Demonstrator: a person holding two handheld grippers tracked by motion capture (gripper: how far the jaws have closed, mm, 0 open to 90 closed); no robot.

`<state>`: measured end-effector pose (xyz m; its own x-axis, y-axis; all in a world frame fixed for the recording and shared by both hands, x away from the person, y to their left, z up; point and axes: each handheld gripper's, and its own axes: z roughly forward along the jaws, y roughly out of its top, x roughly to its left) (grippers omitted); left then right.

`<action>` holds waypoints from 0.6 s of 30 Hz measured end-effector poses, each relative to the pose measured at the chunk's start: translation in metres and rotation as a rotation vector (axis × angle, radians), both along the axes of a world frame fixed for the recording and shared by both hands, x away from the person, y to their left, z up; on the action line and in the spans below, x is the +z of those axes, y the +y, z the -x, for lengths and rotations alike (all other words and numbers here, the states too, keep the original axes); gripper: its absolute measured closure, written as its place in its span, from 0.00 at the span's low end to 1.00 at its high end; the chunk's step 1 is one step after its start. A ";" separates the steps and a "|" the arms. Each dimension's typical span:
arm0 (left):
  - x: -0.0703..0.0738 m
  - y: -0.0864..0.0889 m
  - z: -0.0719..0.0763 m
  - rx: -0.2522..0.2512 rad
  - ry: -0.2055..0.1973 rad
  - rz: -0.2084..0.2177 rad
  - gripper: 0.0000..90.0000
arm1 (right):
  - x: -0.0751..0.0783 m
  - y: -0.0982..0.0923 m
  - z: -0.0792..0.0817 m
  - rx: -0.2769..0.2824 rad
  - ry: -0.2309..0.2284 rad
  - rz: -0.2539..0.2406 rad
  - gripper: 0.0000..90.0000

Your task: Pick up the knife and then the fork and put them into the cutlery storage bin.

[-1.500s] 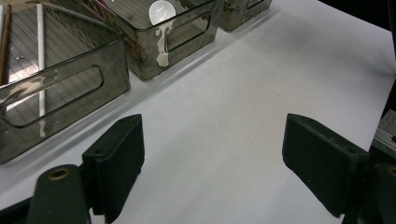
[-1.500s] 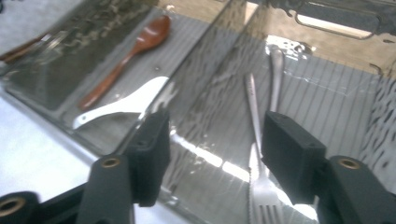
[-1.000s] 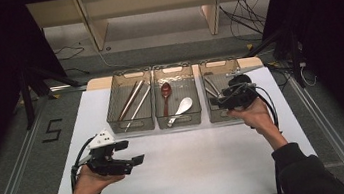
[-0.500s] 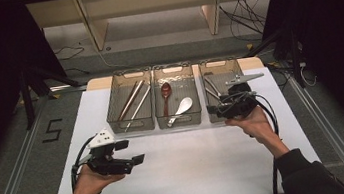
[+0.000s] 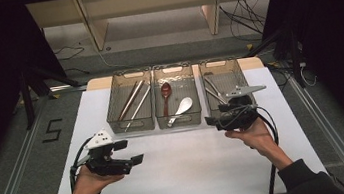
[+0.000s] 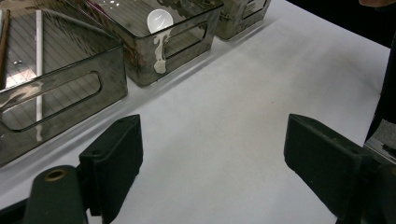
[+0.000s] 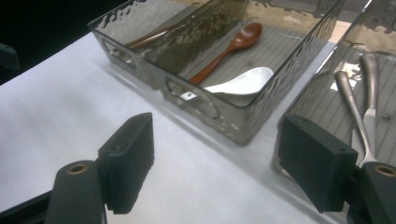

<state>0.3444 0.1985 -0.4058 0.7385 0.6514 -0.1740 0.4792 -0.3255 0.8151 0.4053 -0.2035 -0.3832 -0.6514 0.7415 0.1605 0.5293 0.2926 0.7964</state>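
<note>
- Right now, right tool [image 5: 212, 122] just outside the near wall of the right bin [image 5: 215, 64], jaws spread and lately opening, nothing between them.
- Metal cutlery [image 7: 356, 108] inside that bin, flat on its floor, long axis along the bin's length, far end to near.
- From the right gripper view, off to the tool's right side rather than dead ahead; calls for a swing toward the bin, probably.
- Left tool [image 5: 130, 151] well apart from the bin over the surface [image 5: 195, 174], spread, empty; clearly the farther one.
</note>
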 end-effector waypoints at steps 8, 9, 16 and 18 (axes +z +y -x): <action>0.000 0.002 0.000 0.002 0.003 0.024 0.21 | -0.002 0.001 0.020 0.027 -0.028 -0.014 0.29; 0.000 0.002 0.000 0.000 0.003 0.026 0.21 | -0.003 0.000 0.022 0.026 -0.030 -0.016 0.29; 0.001 0.002 0.001 0.001 -0.006 0.036 0.21 | -0.010 -0.007 0.034 0.016 -0.033 -0.024 0.26; 0.001 0.002 0.001 0.000 -0.004 0.041 0.21 | -0.012 -0.009 0.038 0.012 -0.035 -0.030 0.26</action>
